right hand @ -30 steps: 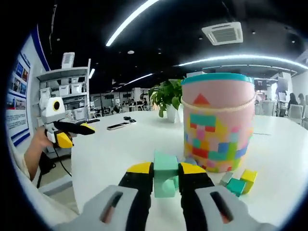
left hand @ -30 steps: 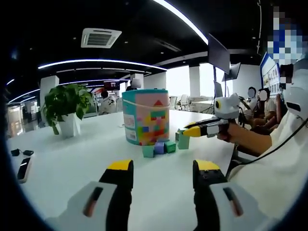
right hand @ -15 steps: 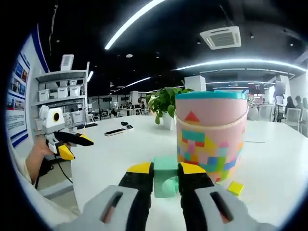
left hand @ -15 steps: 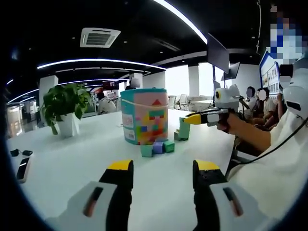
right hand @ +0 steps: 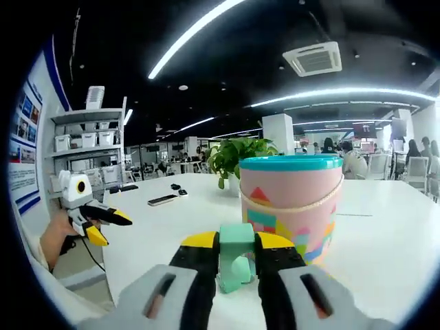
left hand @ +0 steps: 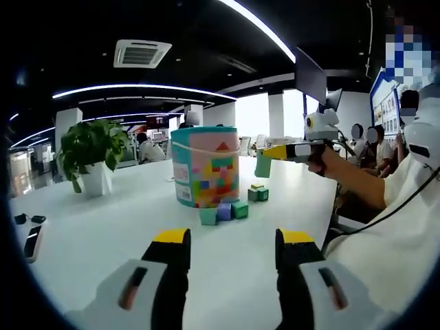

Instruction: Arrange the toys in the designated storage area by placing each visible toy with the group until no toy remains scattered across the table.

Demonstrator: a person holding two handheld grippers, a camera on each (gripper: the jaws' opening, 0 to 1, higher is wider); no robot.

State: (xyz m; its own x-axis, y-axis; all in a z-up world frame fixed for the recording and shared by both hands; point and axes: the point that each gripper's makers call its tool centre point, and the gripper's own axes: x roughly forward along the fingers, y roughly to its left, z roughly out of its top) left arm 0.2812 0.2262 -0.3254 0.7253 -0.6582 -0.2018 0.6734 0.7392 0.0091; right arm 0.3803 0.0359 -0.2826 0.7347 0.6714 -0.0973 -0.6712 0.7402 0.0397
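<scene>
Toy block point(right hand: 237, 256) in mint green is clamped between the closed jaws of the right gripper point(right hand: 237, 242) and held raised beside the lidded toy bucket point(right hand: 292, 210) (presumably for placing with the blocks point(left hand: 225, 212) grouped at its base), while the left gripper point(left hand: 232, 242) is kept low, parted and empty.

Bright ceiling light strips point(right hand: 199, 31), dark ceiling; white table point(left hand: 103, 234) evenly lit; fisheye bending edges.

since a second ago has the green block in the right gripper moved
Yes. In the left gripper view the green block, held by the right gripper, has risen from table level beside the bucket to about mid-bucket height.
</scene>
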